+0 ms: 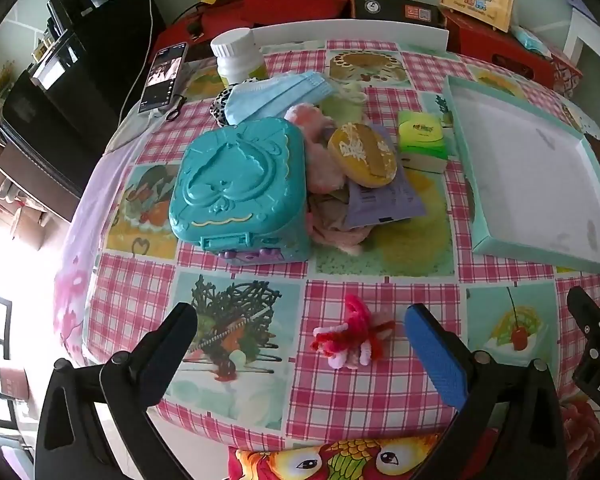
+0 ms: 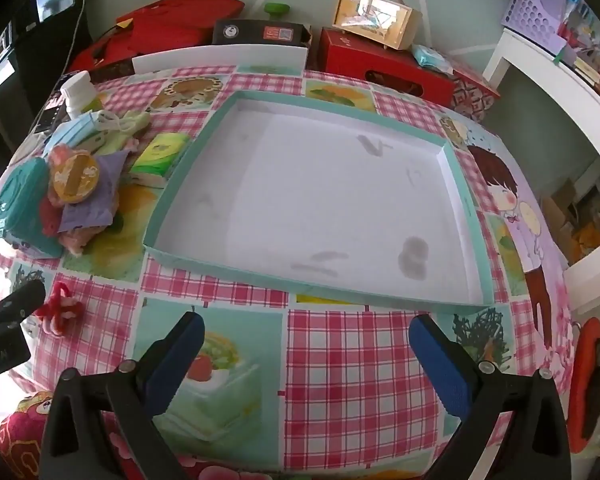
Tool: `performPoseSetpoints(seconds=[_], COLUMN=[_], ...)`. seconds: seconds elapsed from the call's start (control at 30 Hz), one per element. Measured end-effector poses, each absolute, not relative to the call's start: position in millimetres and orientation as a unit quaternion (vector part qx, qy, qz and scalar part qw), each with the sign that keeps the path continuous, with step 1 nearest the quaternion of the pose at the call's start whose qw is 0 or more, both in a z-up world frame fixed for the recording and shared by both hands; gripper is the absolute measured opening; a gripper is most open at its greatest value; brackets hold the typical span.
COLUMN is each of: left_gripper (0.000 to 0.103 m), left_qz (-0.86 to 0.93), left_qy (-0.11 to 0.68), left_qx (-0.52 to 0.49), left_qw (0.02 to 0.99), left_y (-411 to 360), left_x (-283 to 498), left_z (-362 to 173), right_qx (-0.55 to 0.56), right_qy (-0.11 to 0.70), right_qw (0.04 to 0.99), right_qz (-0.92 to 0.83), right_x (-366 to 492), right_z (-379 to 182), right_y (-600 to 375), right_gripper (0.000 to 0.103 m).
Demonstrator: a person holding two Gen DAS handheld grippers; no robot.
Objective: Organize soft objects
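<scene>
Lying between open left gripper (image 1: pixel 300 344) fingers, seemingly untouched: pipe-cleaner toy (image 1: pixel 350 336).

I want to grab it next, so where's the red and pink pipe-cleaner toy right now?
The pipe-cleaner toy lies alone on the checked tablecloth, between the open left gripper's fingers in the left wrist view, nearer than the teal case.
</scene>
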State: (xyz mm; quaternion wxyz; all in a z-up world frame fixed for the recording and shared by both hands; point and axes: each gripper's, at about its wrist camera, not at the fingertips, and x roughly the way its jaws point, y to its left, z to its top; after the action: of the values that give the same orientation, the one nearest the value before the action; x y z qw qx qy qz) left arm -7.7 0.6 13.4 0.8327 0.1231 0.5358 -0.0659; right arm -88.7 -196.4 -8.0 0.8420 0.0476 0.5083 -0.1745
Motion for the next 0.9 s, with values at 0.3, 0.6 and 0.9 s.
performPoseSetpoints(seconds=[0.3,0.6,0.9], left_gripper=[0.103,0.103,0.103], left_qz=[-0.063,-0.058,-0.057], left_qy=[0.535,0.535,0.535], left_qx=[0.124,0.12,0.119], left_qw=[0.833,0.834,0.834], left_y=[-1.5,-1.3,-1.3], left_x=[-9.7,-12.3,-12.8], left_z=[10.8,9.0,7.7], right_qx=[0.038,0.034,0.031], right_qy=[0.505,0.505,0.506], right_qw=[0.845,0.846,0.845], right_qz=[-0.171,-0.17,-0.169], right_x=[-90.1,-90.1,-90.7], right_z=[-7.2,-7.1,-7.4], right_y=[-191.6,-190.3,-189.2], right_gripper=[0.103,0.103,0.103])
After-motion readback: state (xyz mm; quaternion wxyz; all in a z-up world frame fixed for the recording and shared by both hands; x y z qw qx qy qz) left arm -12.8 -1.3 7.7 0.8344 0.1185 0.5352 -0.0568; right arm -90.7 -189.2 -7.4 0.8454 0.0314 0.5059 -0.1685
